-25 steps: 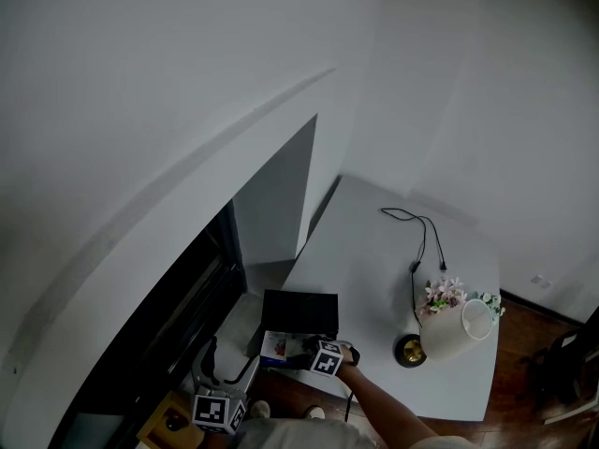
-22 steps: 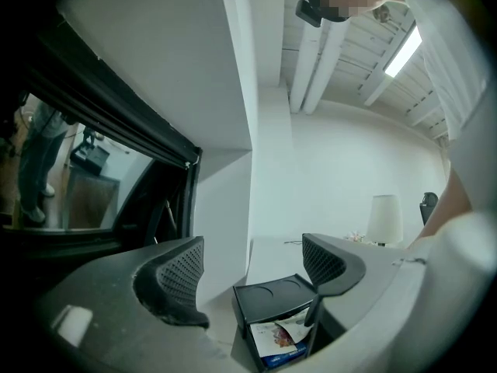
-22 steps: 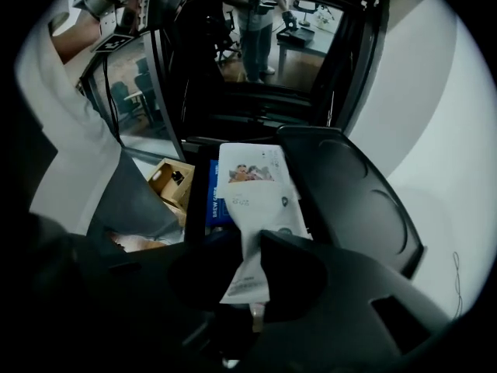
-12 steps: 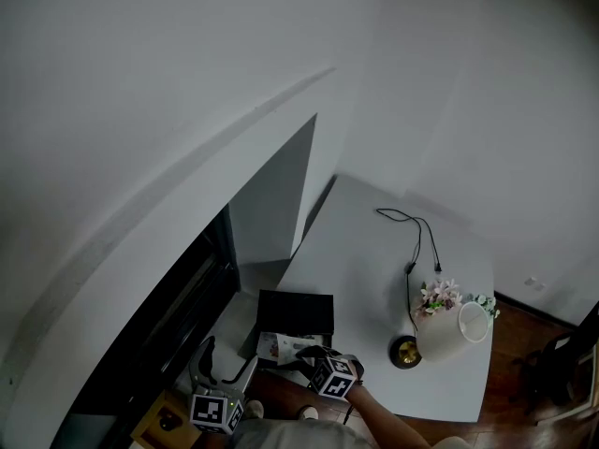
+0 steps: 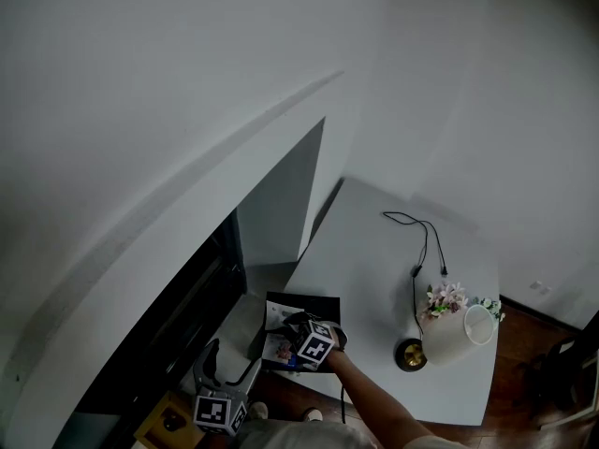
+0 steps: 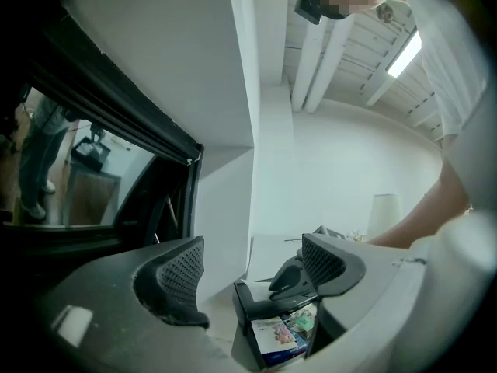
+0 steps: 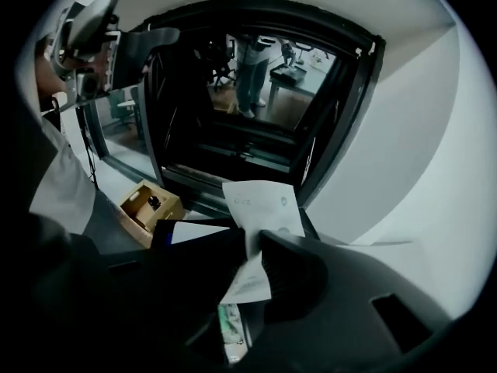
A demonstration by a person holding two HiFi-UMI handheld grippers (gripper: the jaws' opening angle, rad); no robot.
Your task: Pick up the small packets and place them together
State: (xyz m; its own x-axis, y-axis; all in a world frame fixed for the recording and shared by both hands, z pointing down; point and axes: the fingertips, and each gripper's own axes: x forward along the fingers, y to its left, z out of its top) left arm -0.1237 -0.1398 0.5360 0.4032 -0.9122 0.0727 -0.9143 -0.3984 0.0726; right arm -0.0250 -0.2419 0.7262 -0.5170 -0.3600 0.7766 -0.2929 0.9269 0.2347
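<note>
My right gripper (image 5: pixel 298 328) hovers over the near end of a black box (image 5: pixel 314 305) and is shut on a small white packet (image 5: pixel 278 314). In the right gripper view that white packet (image 7: pixel 260 205) sticks up from between the closed jaws of the right gripper (image 7: pixel 252 259). Colourful packets (image 5: pixel 279 349) lie at the box's near side, and the left gripper view shows the colourful packets (image 6: pixel 283 334) in the box (image 6: pixel 247 305). My left gripper (image 6: pixel 252 274) stands open and empty, low and to the left (image 5: pixel 225 377).
A white table (image 5: pixel 370 269) carries a black cable (image 5: pixel 423 239), a white lamp shade (image 5: pixel 460 330), flowers (image 5: pixel 444 297) and a round gold-and-black object (image 5: pixel 409 352). A dark window (image 5: pixel 182 311) runs along the left. A small cardboard box (image 7: pixel 147 205) sits below.
The right gripper closed on the white packet and lifted it up and left from the colourful packets. The left gripper stayed low at the left.
</note>
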